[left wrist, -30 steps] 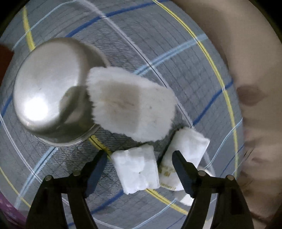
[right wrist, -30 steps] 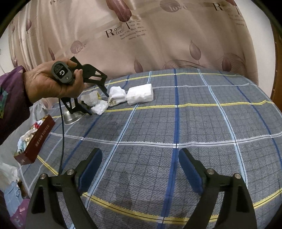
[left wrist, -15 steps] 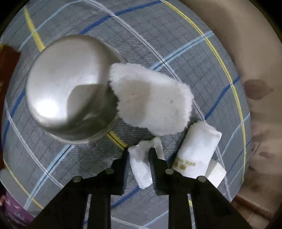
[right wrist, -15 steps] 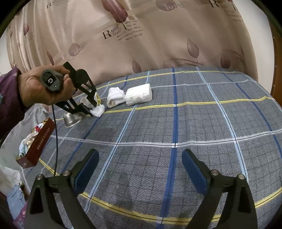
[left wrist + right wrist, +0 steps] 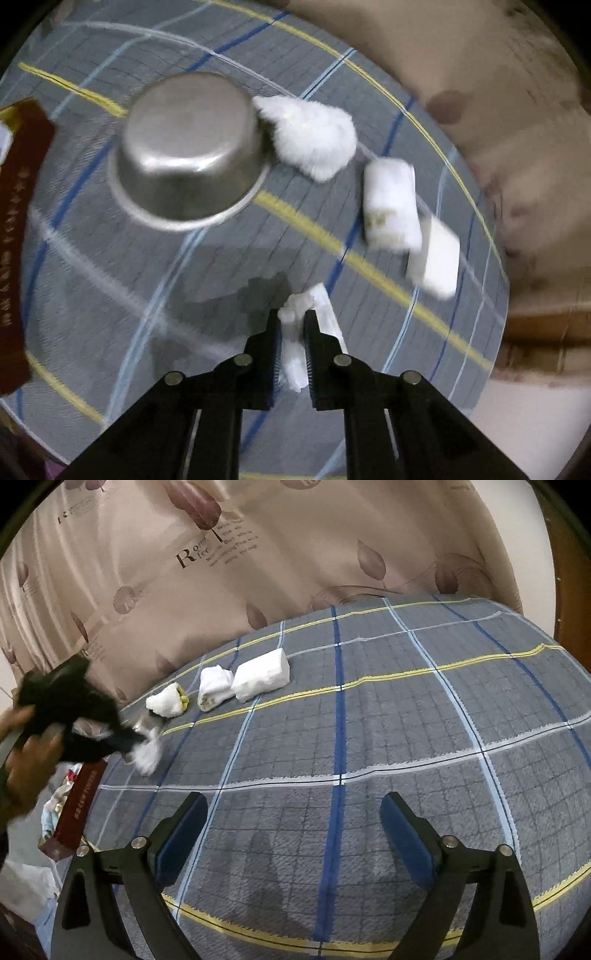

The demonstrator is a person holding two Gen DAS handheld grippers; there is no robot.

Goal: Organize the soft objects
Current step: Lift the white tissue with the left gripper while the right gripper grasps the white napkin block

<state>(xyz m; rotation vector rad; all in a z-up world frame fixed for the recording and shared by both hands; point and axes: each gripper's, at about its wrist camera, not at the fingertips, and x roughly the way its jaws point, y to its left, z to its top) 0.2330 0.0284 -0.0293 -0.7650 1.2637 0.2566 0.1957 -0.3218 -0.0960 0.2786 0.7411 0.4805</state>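
Plaid cloth (image 5: 369,738) covers the work surface: grey with blue, yellow and pale stripes. Behind it hangs a beige curtain (image 5: 258,554) printed with leaves and lettering.

Far left part of cloth holds the clutter. Steel bowl (image 5: 188,147) sits mouth-down. A fluffy white piece (image 5: 310,140) touches the bowl's rim on its right side; in the right wrist view a bit of yellow shows at this piece's end. Next along, a folded white towel (image 5: 388,206) with a small printed label, apart from the fluffy piece. A white wrapped pack (image 5: 262,675) lies just beside the towel, touching or nearly so. All three form a loose row near the cloth's back edge. A dark red box (image 5: 18,240) with lettering lies at the cloth's left margin; crumpled items show in its open end, too small to tell what.

Left gripper (image 5: 293,321), tilted steeply down, is over open cloth in front of the bowl. Its jaws have just closed and now pinch a small white wad (image 5: 299,332), squeezed thin between the pads, with its ends sticking out above and below them. Wad is clear of the cloth; a shadow lies beneath it. From the right wrist view the hand (image 5: 29,760) gripping this tool is blurred at the left edge.

Right gripper (image 5: 295,819) is low over bare cloth, well apart from the row, angled gently down. Jaws spread wide, nothing between them.
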